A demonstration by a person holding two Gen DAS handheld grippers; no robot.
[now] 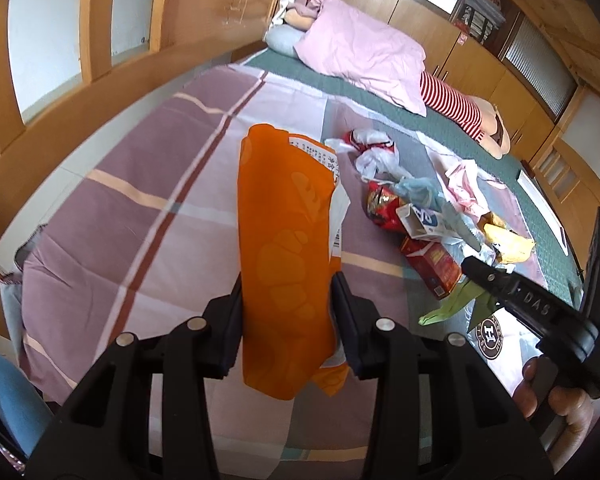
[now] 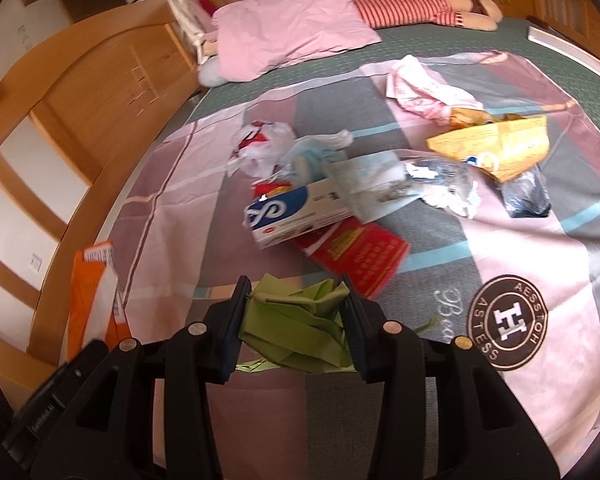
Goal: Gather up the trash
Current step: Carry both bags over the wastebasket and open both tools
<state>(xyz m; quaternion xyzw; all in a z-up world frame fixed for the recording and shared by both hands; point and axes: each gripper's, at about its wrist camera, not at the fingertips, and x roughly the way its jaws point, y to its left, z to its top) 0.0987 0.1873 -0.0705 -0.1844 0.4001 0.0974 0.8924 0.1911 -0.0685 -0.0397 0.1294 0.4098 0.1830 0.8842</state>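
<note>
With the left gripper point(image 1: 287, 312) clamped on the orange bag point(image 1: 284, 248) and the right gripper point(image 2: 296, 320) pinching crumpled green paper point(image 2: 300, 332), either limp piece risked slipping free

A: Setting? 
B: Home bedroom. A bed point(image 2: 479, 48) with a green mattress cover fills both views, and a checked sheet point(image 1: 140, 184) is spread over it.

A: Supporting evidence? 
B: Pink pillow point(image 2: 292, 28) at the far end, and a stuffed doll in red-striped clothing point(image 2: 419, 8) lying next to it. Wooden wardrobe doors point(image 1: 471, 64) line the wall behind the bed, with wooden panelling point(image 2: 112, 92) along the side.

A: Anything else domestic? 
B: Wall socket point(image 2: 35, 263) on the white wall.
</note>
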